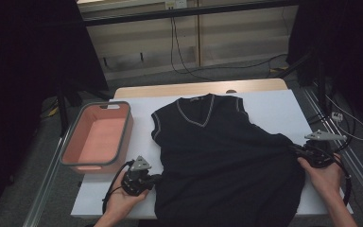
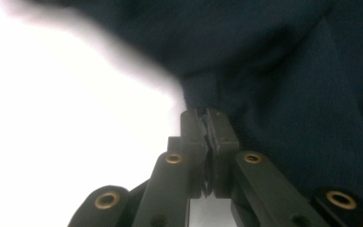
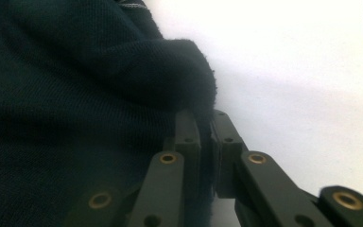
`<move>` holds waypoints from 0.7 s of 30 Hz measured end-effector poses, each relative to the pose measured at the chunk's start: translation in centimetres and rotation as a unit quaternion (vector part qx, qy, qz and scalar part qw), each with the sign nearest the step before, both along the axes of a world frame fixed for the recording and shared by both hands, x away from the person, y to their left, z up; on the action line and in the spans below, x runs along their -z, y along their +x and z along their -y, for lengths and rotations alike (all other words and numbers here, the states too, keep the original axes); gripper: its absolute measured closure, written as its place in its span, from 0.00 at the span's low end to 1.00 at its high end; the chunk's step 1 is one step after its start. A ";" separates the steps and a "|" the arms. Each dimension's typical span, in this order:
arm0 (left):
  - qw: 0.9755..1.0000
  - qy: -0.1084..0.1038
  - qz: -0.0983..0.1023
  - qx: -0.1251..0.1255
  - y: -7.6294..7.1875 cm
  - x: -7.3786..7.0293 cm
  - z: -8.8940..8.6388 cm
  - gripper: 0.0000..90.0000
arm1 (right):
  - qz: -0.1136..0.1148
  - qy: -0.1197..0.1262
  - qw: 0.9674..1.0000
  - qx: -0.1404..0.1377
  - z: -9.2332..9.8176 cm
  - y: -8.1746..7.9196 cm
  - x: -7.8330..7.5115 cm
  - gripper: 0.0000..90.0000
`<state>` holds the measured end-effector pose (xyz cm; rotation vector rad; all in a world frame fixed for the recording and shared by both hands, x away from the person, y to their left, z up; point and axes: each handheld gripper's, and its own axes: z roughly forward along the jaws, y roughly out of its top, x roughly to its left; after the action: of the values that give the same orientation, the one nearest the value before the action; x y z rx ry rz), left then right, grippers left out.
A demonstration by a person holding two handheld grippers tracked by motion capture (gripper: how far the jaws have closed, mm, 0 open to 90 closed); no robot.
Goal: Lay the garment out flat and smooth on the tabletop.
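At the table's left edge sits a pink bin (image 1: 97, 137) with a grey rim, well apart from the work. Just right of it, the left hand-held gripper (image 1: 155, 179) has its jaws pressed together at the near-left side of the dark sleeveless sweater (image 1: 217, 156); its own view is blurred, so the cloth seems pinched between the pads, though that is hard to confirm. That sweater lies flat on the white table (image 1: 274, 106), V-neck toward the far side, hem toward the person. On the right, the right hand-held gripper (image 1: 297, 152) is clamped on the sweater's right edge, a fold of knit bunched above its pads (image 3: 189, 137).
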<state>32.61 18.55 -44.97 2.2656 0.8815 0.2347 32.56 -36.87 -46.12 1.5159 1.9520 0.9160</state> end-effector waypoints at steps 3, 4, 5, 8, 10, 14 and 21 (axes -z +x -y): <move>1.000 -0.003 0.001 -0.021 -0.6 -0.2 -1.5 0.97 | -0.004 -0.001 1.000 -0.006 -0.2 0.1 0.0 0.93; 1.000 -0.002 0.004 -0.027 -0.8 -0.2 -1.9 0.97 | -0.003 0.000 1.000 -0.009 -0.3 0.2 0.0 0.93; 0.999 0.003 0.008 -0.033 -1.0 -0.4 -2.3 0.98 | -0.003 0.000 1.000 -0.010 -0.4 0.2 0.0 0.92; 0.998 0.003 0.009 -0.058 -1.2 -0.5 -3.5 0.98 | -0.002 0.007 1.000 -0.020 -0.7 0.3 -0.1 0.91; 0.997 0.013 0.021 -0.075 -1.2 -0.6 -4.1 0.98 | -0.002 0.011 1.000 -0.029 -1.1 0.4 -0.1 0.89; 0.996 0.011 0.027 -0.090 -0.4 -0.7 -4.6 0.98 | -0.008 0.009 0.999 -0.042 -2.1 0.4 -0.2 0.88; 0.997 -0.011 0.025 -0.068 0.3 -0.4 -4.1 0.96 | -0.009 -0.002 0.999 -0.035 -2.4 -0.1 -0.6 0.94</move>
<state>32.93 22.64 -44.53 2.1721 1.0070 0.3398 32.45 -34.47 -45.56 1.4667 2.0305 0.9298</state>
